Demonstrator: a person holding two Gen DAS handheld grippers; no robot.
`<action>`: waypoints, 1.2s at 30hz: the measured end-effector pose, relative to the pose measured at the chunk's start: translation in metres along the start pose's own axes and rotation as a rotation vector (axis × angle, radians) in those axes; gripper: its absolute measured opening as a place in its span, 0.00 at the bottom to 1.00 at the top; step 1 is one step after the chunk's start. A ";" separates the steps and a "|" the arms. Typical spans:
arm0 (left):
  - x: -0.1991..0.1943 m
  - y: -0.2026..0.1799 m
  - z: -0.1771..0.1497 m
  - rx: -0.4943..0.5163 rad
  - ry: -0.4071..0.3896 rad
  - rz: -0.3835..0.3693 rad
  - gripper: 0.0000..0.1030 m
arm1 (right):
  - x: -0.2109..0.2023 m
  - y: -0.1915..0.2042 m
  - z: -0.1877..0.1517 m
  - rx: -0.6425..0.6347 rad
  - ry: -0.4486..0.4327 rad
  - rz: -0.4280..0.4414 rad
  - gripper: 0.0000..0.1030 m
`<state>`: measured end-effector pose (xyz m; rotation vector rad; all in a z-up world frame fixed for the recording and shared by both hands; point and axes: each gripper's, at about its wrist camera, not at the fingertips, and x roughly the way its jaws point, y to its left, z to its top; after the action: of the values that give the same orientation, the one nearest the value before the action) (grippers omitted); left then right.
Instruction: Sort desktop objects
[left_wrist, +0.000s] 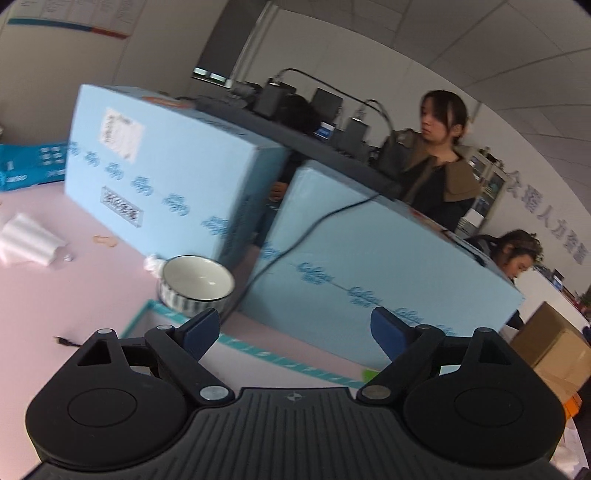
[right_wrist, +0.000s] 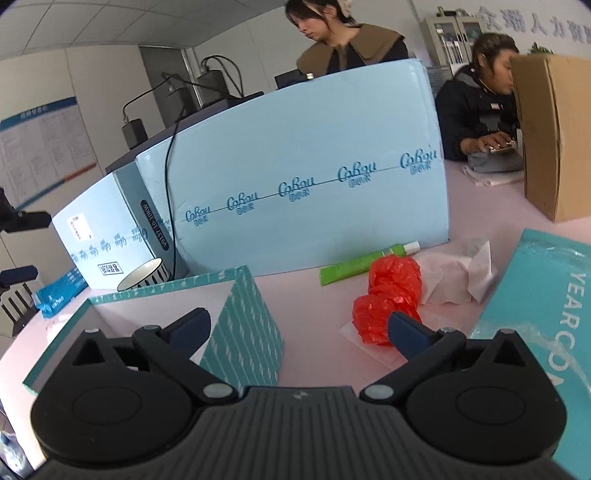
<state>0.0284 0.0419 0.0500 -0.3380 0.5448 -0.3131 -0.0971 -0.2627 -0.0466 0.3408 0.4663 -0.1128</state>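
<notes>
My left gripper stands open and empty above the pink table, over the far rim of an open teal box. Just beyond its left finger sits a white bowl with a striped outside. My right gripper is open too, with nothing between its fingers. Its left finger hangs over the teal box and its right finger is just in front of a crumpled red plastic bag. Behind the bag lie a green tube and white tissue. The bowl stands behind the box.
Two large light-blue cartons wall off the back of the table, with a black cable hanging between them. A teal lid lies at the right, a brown carton behind it. White crumpled wrapping lies at the left. Two people sit beyond.
</notes>
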 end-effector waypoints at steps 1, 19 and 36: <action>0.002 -0.006 -0.001 -0.007 0.007 -0.005 0.86 | 0.000 -0.002 0.001 -0.008 0.005 0.000 1.00; 0.007 -0.095 -0.058 0.166 -0.003 0.002 0.89 | -0.010 -0.023 0.010 0.036 -0.043 -0.047 1.00; 0.038 -0.048 -0.036 0.317 0.225 0.275 0.93 | -0.005 0.004 0.004 0.044 0.004 -0.249 1.00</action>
<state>0.0298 -0.0235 0.0223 0.0811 0.7418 -0.1673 -0.0990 -0.2602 -0.0403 0.3250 0.5097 -0.3649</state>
